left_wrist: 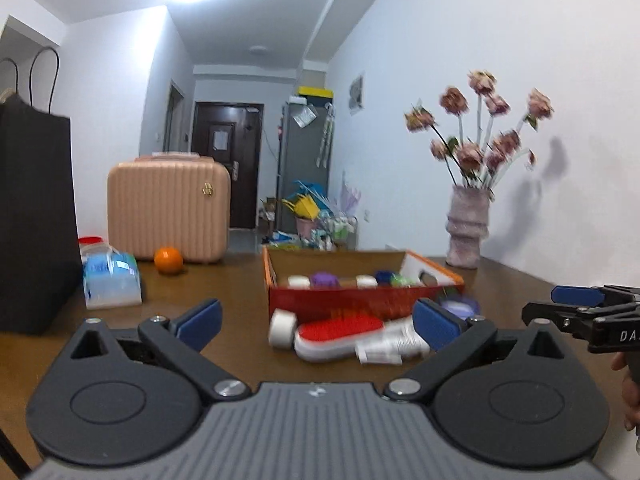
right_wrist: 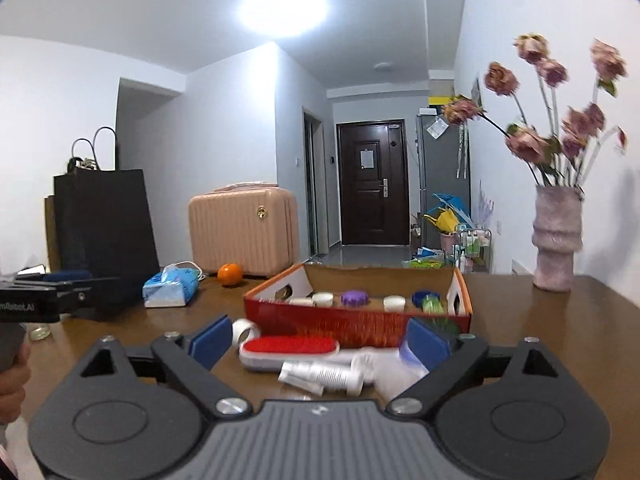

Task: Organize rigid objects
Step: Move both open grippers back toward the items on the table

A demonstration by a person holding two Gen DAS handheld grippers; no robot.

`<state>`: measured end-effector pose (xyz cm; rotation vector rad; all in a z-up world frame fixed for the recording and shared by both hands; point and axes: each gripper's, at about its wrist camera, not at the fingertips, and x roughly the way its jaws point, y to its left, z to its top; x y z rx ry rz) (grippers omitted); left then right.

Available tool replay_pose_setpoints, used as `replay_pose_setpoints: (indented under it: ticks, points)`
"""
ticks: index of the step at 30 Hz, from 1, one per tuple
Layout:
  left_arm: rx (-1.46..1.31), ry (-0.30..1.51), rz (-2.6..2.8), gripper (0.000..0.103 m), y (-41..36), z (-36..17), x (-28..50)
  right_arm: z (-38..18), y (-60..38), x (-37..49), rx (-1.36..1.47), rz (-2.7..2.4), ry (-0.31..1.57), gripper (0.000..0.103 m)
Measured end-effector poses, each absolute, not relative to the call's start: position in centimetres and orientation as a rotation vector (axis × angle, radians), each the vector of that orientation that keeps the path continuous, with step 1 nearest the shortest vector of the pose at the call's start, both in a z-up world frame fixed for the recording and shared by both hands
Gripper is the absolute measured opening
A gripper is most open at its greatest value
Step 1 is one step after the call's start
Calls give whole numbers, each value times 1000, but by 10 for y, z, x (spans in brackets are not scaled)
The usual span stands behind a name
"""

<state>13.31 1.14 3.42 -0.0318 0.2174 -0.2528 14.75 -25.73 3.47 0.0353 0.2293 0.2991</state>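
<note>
Right now both grippers face a brown wooden tabletop [left_wrist: 224,280] with their blue-padded fingers [left_wrist: 200,322] spread wide and nothing between them: the left gripper [left_wrist: 318,324] and the right gripper [right_wrist: 320,340] are both released. An orange-red open cardboard box [left_wrist: 360,300] sits mid-table, holding white, purple and blue round caps in a row; its near wall faces the grippers. Just in front of that wall, loose on the wood, lie a red-and-white brush [right_wrist: 290,350], a white squeeze tube [right_wrist: 320,376] and a white roll of tape [left_wrist: 282,328], close together, the roll farthest left. Bare tabletop stretches left of this cluster up to a blue tissue pack [left_wrist: 112,280], with an orange fruit [left_wrist: 168,260] and a pink ribbed suitcase [left_wrist: 168,208] at the far edge. A black paper bag [left_wrist: 36,220] stands far left. A pale ridged vase of dried pink roses [right_wrist: 556,236] stands at the far right near the wall, with clear wood between it and the box.
</note>
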Motion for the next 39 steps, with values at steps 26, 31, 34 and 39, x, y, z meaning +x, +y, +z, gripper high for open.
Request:
replay_pose_setpoints:
  ticks: [26,31,34,39]
  points:
    - [-45,450,-172,96,5,-3,231,-8,-228,181,-156,285,373,91]
    - [-32,478,-163,78,5,1,284,-8,-218,229,-221,309,401,78]
    - [-51,529,-173,73,6,-4,323,-11,-214,262,-255,327,433,69]
    - [-129,646,-195,60,12,-21,371,-27,-209,311,-277,388,551,54]
